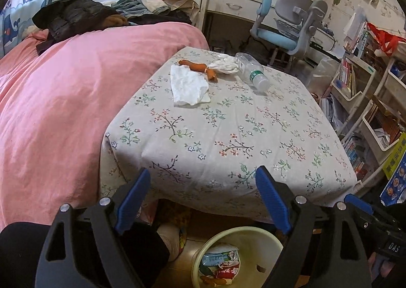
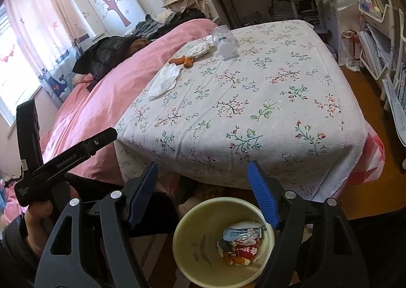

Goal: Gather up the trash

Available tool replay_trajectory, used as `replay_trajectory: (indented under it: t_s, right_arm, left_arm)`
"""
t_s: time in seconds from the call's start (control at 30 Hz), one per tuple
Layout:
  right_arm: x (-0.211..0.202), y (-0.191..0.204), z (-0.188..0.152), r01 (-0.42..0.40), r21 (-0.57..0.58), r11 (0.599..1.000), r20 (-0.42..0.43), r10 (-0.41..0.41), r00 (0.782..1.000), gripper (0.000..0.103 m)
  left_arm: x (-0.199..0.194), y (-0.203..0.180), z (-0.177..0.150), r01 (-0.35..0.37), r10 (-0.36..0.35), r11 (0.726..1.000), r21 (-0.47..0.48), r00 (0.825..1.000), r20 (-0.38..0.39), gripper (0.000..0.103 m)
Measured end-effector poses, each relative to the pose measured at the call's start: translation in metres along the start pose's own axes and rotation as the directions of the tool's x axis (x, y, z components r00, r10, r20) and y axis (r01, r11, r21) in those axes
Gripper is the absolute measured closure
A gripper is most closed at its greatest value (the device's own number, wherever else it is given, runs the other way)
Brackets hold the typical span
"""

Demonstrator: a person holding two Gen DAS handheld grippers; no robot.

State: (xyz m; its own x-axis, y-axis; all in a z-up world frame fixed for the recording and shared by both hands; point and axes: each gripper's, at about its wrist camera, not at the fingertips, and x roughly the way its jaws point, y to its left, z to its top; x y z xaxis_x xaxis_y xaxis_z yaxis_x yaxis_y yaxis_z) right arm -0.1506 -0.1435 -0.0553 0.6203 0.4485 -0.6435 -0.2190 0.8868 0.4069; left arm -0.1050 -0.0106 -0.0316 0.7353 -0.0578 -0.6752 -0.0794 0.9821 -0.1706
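Both grippers hang above the bin (image 2: 223, 239), which stands on the floor at the near edge of the counter (image 1: 228, 135) so that dropped items fall straight in. The left gripper (image 1: 203, 201) has its jaws released and spread wide, with nothing between them. The right gripper (image 2: 203, 194) also has its jaws parted and empty.

1. Note the crumpled wrappers (image 2: 241, 242) already lying in the bin.
2. Locate the remaining trash at the far side of the counter, beside the pink bed (image 1: 63, 97): a flat tissue (image 1: 189, 86), an orange sausage-like scrap (image 1: 199, 68) touching it, a crumpled tissue (image 1: 224, 64) and a clear bottle (image 1: 251, 72) lying on its side.
3. Treat collection as partly done; 4 items appear to remain.
4. Expect a long reach across the counter. The bottle will probably roll if nudged.
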Motion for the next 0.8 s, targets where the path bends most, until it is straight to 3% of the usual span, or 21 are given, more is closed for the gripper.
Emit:
replay_trajectory:
  t_s: [0.8]
  right_arm:
    - [0.0086,0.0050,-0.0018,0.003,-0.027,1.000,-0.020,-0.003,1.000,0.033]
  left_arm:
    - [0.0016,0.0035,0.0029,-0.008,0.008,1.000,-0.016,1.000,0.002,0.019]
